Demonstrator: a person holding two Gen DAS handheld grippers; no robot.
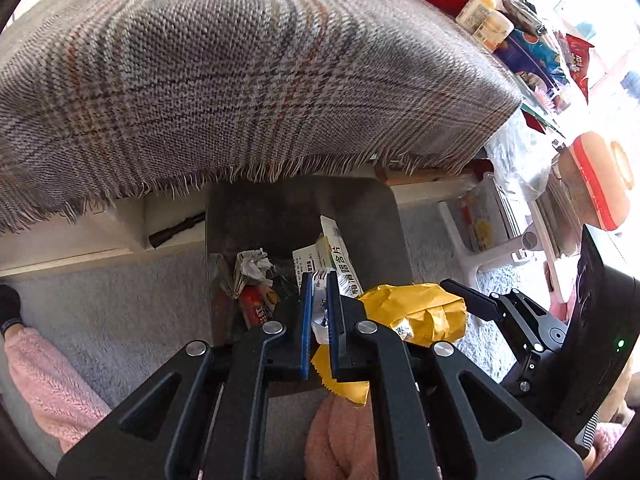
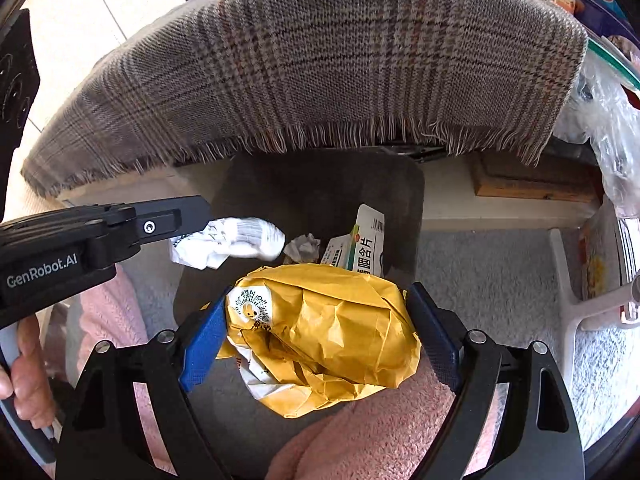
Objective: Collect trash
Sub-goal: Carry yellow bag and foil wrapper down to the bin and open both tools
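Note:
In the left wrist view my left gripper (image 1: 320,280) is shut on a crumpled white wrapper (image 1: 320,314), pinched between its blue pads. It hangs over an open grey bin (image 1: 280,208) on the floor. The bin holds a crumpled paper ball (image 1: 254,264), a red packet (image 1: 258,304) and a white medicine box (image 1: 336,256). In the right wrist view my right gripper (image 2: 320,292) stands wide, both pads pressing a crumpled yellow paper bag (image 2: 328,332) above the bin (image 2: 320,184). My left gripper (image 2: 202,220) with its white wrapper (image 2: 232,242) reaches in from the left.
A fringed plaid cloth (image 1: 240,80) overhangs a low table just behind the bin. Bottles and packets (image 1: 484,20) crowd the table's right end. White stool legs (image 2: 576,304) stand right of the bin on grey carpet (image 1: 120,304). Pink fleece-clad legs (image 2: 380,432) lie below my grippers.

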